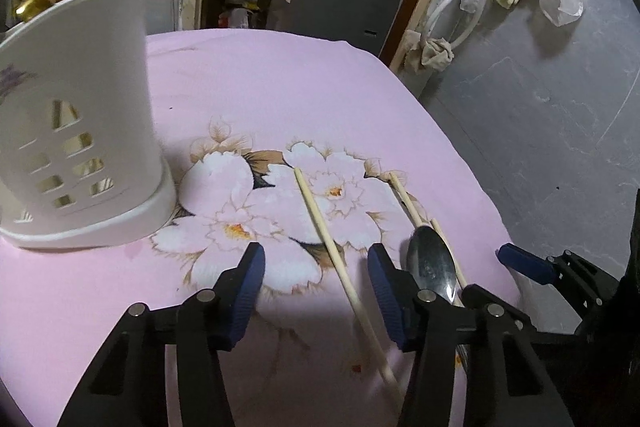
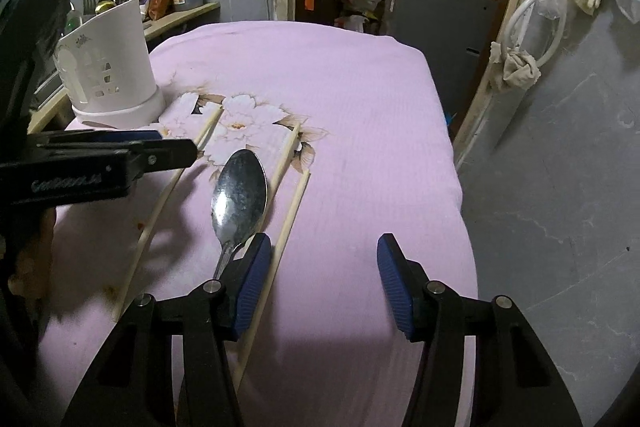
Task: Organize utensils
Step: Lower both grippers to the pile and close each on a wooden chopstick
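Left gripper and right gripper: both spread wide, empty. Spoon and chopsticks flat mid-table, toward near edge. Holder upright at far left corner.

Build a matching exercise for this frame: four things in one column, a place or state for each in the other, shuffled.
1. spoon
2. white utensil holder
3. left gripper
4. right gripper

a. open, a chopstick between its fingers
b. standing upright at the cloth's far left
c. open over bare pink cloth
d. lying bowl-up among chopsticks

Pairs: 1-d, 2-b, 3-a, 4-c
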A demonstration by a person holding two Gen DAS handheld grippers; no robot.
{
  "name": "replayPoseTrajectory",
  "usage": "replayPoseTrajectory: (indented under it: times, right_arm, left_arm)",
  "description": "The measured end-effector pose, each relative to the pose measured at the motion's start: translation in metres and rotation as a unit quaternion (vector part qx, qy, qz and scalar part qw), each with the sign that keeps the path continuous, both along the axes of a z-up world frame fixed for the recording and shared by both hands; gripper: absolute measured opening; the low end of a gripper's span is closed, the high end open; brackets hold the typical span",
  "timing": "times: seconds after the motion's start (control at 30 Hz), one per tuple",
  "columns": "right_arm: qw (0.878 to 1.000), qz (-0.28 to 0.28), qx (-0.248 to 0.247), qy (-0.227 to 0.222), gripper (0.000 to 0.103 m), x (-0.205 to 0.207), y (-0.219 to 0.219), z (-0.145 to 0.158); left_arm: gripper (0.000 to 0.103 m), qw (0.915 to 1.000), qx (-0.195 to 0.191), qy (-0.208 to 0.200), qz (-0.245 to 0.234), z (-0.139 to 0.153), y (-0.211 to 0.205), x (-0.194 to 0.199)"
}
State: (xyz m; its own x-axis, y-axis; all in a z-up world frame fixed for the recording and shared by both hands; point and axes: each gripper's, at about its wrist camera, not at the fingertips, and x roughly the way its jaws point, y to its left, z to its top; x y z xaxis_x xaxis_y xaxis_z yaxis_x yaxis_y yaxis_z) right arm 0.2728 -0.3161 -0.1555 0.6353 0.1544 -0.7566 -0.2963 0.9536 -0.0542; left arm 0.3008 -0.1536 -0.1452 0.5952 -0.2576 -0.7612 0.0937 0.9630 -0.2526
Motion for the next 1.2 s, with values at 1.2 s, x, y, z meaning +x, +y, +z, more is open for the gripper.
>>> replayPoseTrajectory:
  times: [1.2]
  right_arm:
    - [0.972,-0.057,0.207,0.094,0.004,0.066,-0.028,-0.017]
  left_arm:
    - [0.005,0.9955,-0.073,0.059,0.009,0.004,0.016,0.029]
